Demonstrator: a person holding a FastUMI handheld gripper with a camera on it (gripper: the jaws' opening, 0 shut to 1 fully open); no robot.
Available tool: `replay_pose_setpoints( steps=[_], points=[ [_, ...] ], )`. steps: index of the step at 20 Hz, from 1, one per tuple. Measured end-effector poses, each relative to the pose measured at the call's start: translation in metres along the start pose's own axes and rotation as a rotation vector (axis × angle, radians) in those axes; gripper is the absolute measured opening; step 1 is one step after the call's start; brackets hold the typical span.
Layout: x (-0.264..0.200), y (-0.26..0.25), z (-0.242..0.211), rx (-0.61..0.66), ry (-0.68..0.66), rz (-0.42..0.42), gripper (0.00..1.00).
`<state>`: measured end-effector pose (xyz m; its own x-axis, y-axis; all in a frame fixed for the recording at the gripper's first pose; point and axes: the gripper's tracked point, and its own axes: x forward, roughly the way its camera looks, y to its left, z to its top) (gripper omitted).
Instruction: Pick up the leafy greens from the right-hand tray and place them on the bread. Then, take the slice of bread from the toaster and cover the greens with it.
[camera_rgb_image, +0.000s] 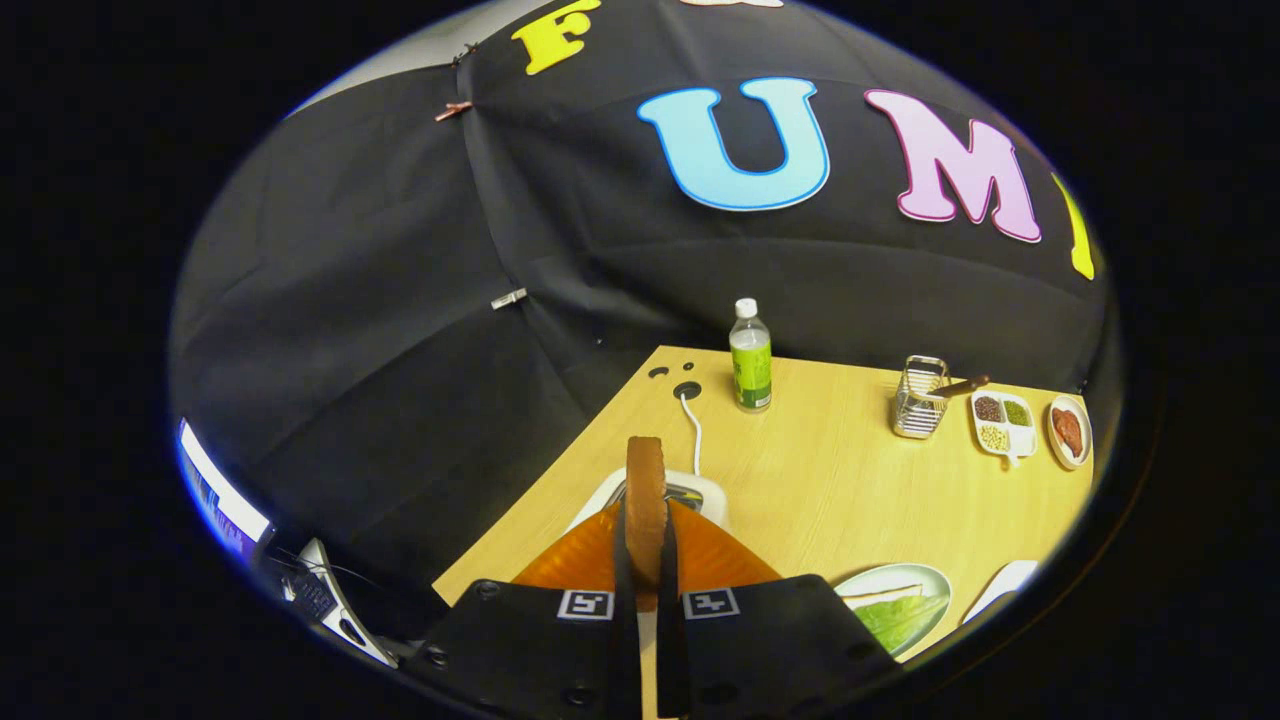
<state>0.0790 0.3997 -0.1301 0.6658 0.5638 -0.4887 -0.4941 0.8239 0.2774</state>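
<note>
My gripper (646, 540) is shut on a slice of bread (645, 480), held edge-on and upright between the two fingers. Its brown crust rises above the fingertips. Right behind and below the slice stands the white toaster (700, 492), with its slot partly hidden by the bread and the fingers. To the right of the fingers lies a pale green plate (935, 582) with leafy greens (900, 620) on it; whether bread lies under them I cannot tell.
A wooden table (830, 470) carries a green-labelled bottle (751, 358) beyond the toaster, a wire holder (918, 398), a divided dish of grains (1003, 424) and a small plate (1068, 432) at far right. The toaster's white cord (692, 425) runs to a hole in the table. Another white plate's rim (1005, 585) shows near the greens.
</note>
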Motion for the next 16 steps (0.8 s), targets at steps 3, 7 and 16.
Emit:
replay_pose_setpoints(
  steps=[3, 7, 16],
  points=[
    [-0.021, -0.022, 0.016, 0.032, -0.034, -0.016, 0.1],
    [-0.04, -0.068, 0.018, 0.071, -0.042, -0.064, 0.1],
    [-0.061, -0.166, -0.047, 0.216, 0.055, -0.125, 0.1]
  ],
)
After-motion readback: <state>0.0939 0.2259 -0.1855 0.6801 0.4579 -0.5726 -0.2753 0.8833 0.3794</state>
